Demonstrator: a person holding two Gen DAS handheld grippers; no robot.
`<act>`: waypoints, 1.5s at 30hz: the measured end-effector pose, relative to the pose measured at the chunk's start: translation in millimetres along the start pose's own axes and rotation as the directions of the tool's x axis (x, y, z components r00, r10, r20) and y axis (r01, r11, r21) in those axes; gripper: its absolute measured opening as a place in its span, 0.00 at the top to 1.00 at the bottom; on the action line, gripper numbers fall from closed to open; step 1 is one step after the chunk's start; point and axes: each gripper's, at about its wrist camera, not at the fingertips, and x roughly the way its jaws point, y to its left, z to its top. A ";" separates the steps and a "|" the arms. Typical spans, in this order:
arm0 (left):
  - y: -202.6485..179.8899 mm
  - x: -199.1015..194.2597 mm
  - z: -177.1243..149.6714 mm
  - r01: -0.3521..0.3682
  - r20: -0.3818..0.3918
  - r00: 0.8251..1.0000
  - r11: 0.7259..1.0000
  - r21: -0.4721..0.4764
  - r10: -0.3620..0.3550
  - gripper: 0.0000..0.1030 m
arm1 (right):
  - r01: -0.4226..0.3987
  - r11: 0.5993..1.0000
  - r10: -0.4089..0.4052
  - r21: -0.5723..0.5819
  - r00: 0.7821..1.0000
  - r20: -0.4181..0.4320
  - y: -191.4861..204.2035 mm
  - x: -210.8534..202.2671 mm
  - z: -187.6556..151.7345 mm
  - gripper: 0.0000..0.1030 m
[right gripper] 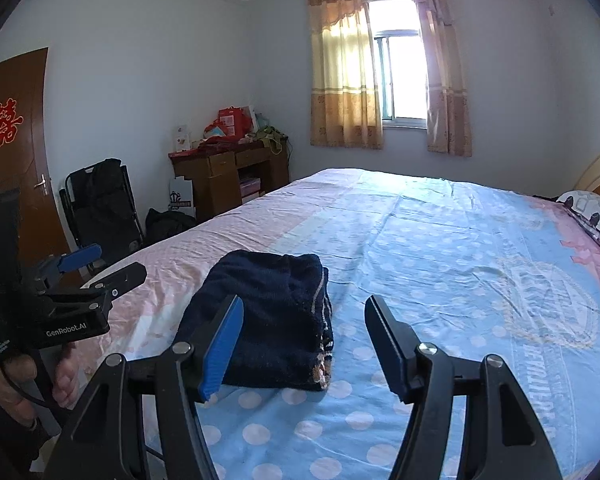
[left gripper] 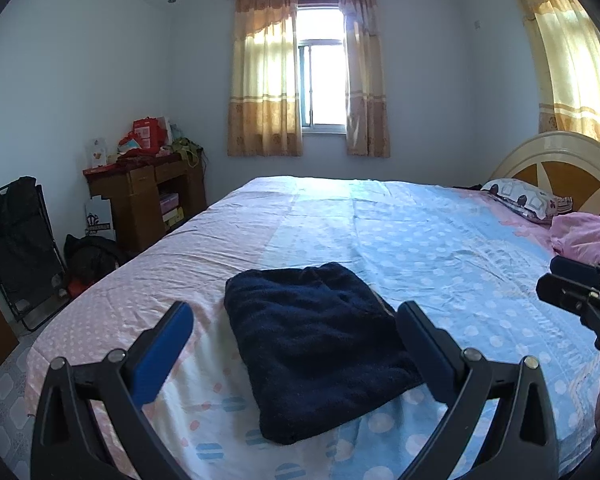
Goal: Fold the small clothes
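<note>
Lying folded into a thick rectangle, a dark navy garment (left gripper: 320, 344) rests low in the centre of the left wrist view, on a bed (left gripper: 440, 240) covered in a pink and blue dotted sheet. The left gripper (left gripper: 294, 322) hovers in the lower foreground, jaws spread wide and empty, one finger on either side of the garment without touching it. In the right wrist view the right gripper (right gripper: 304, 316) is also open and empty, with the garment behind its left finger (right gripper: 220, 344). A curtained window (left gripper: 324, 80) glows at top centre.
</note>
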 end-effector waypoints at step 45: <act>-7.0 -4.3 -2.2 0.003 -0.002 1.000 1.000 0.005 -0.003 0.00 | -0.004 1.000 0.003 0.023 0.999 0.038 0.0 -9.9 -3.2 0.37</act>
